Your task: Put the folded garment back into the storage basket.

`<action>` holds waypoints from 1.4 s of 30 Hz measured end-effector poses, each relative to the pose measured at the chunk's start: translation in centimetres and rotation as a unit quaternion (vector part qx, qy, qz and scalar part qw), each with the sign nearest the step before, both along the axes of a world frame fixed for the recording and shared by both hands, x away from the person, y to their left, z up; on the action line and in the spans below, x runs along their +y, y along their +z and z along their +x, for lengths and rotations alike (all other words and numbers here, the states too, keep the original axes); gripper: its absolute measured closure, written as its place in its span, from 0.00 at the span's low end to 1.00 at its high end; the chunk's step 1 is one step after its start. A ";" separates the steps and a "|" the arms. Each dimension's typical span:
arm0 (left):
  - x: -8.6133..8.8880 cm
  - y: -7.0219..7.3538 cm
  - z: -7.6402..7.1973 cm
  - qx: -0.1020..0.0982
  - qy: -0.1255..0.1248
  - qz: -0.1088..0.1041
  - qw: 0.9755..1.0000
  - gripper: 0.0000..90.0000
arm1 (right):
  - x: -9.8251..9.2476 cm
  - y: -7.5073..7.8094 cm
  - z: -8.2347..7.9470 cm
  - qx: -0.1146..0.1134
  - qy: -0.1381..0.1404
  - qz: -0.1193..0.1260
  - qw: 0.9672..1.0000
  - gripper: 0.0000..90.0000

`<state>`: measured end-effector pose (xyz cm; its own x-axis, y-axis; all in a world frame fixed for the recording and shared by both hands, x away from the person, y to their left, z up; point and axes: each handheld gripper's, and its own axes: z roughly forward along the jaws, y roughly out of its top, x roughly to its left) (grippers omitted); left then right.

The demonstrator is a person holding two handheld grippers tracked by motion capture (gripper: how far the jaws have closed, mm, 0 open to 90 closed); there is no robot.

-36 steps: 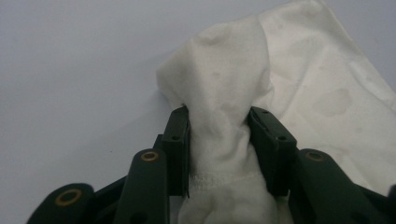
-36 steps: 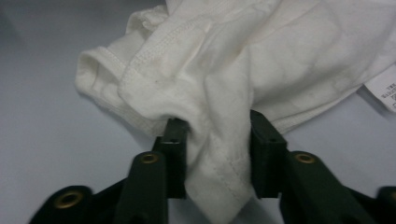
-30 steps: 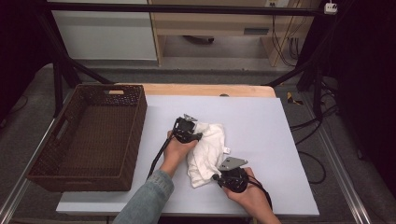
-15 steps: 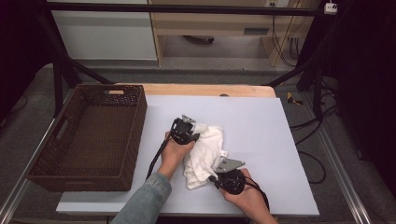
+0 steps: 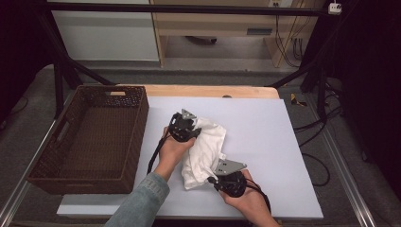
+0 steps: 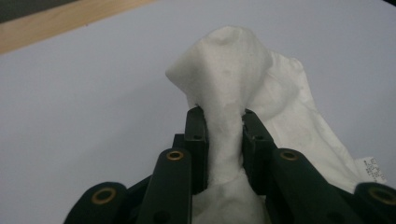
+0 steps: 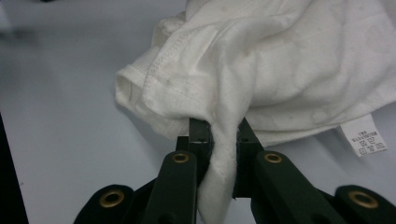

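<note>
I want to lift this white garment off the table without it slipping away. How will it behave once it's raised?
Probably floppy: the white garment bunches into soft folds between the left gripper. It looks light and thin, so likely to sag between that and the right gripper.

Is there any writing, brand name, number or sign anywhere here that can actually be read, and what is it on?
Nothing can be read letter for letter.
Care tag sewn on the white garment, right gripper view: a few lines of tiny print and a row of small washing symbols, too small to read.
The same tag at the garment's edge in the left gripper view: faint print, blurred.
Wicker basket, table: no writing to be seen.
</note>
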<state>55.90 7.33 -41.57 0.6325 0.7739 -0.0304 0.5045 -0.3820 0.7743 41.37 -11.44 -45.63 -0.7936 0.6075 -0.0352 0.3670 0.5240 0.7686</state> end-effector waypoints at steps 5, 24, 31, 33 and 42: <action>0.1 2.1 -0.1 -0.016 -0.001 -0.001 1.000 0.84 | 0.2 1.3 0.1 -0.013 -0.002 0.009 1.000 0.92; 0.1 5.9 -0.1 -0.039 -0.003 0.002 0.999 0.84 | 1.1 3.8 1.0 -0.035 0.004 0.011 0.999 0.92; 0.0 6.8 -0.1 -0.040 0.000 0.007 0.999 0.84 | 1.4 4.3 1.3 -0.042 0.009 0.014 0.999 0.92; 0.1 7.2 0.0 -0.043 0.001 0.007 0.999 0.84 | 1.6 4.4 1.5 -0.043 0.011 0.015 0.999 0.92; 1.0 8.9 -0.1 -0.051 0.012 0.008 0.999 0.84 | 2.0 5.7 1.7 -0.055 0.019 0.017 0.998 0.92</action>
<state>55.77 8.32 -32.64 0.6131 0.7887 0.0457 0.4325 -0.3834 0.8161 43.12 -9.48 -39.89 -0.8084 0.5795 -0.1034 0.2597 0.5088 0.8207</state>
